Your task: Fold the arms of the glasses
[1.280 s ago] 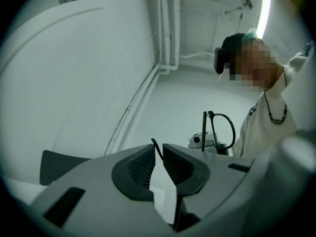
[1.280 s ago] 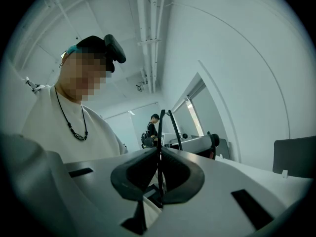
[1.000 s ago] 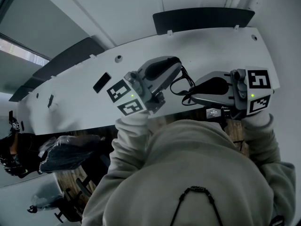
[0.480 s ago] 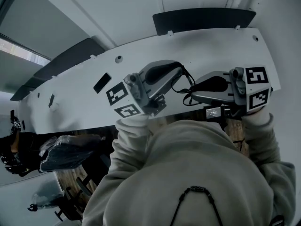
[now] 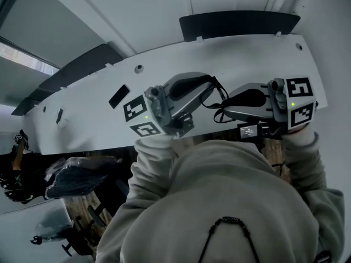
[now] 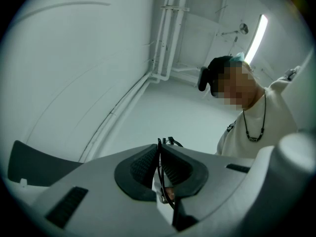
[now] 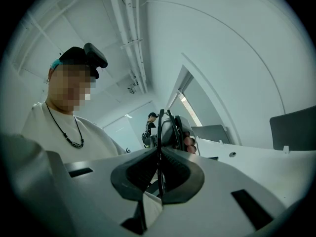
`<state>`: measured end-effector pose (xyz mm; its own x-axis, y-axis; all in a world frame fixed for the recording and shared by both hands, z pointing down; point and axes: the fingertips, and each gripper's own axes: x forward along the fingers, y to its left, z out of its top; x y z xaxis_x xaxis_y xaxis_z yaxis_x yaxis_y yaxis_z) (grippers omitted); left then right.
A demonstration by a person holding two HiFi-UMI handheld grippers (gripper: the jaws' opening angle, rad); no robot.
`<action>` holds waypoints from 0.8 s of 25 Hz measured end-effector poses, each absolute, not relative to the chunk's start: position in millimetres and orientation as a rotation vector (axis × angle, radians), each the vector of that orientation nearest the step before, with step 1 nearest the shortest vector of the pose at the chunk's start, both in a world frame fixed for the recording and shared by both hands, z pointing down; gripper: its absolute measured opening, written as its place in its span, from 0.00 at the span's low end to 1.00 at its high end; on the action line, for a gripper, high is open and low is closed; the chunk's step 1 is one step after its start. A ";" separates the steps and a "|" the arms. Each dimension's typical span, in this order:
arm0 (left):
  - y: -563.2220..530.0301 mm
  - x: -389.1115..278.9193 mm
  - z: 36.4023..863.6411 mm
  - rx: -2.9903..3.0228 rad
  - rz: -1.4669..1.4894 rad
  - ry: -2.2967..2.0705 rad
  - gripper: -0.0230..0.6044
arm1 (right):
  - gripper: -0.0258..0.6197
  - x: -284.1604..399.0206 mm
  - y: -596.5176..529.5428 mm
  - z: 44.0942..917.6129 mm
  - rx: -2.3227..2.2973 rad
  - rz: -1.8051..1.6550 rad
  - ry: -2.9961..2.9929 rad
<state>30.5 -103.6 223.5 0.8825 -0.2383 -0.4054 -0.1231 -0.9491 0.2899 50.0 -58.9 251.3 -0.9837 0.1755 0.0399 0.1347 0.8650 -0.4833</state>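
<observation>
Now my left gripper [image 6: 159, 154] has just closed on the glasses [image 7: 160, 127]; my right gripper [image 7: 160, 159], at three o'clock, pinches them too. Next I fold one arm in slowly.

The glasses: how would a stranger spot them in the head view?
Find the long white table. At its near edge the person holds the left hand-held gripper, whose jaws have just been closing, and the right hand-held gripper. Both pinch the glasses, which bridge the gap between them: thin black wire loops, unlike the chunky grey grippers.
</observation>
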 end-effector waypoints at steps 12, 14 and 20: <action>-128.8 25.4 238.5 2.727 -0.663 -0.459 0.12 | 0.10 60.2 -82.4 261.1 -0.199 0.765 -2.933; -132.0 21.0 240.1 2.711 -0.662 -0.492 0.12 | 0.10 64.8 -91.7 261.0 -0.199 0.788 -2.939; -134.9 4.4 253.4 2.673 -0.648 -0.606 0.19 | 0.10 66.4 -117.1 268.0 -0.151 0.775 -2.908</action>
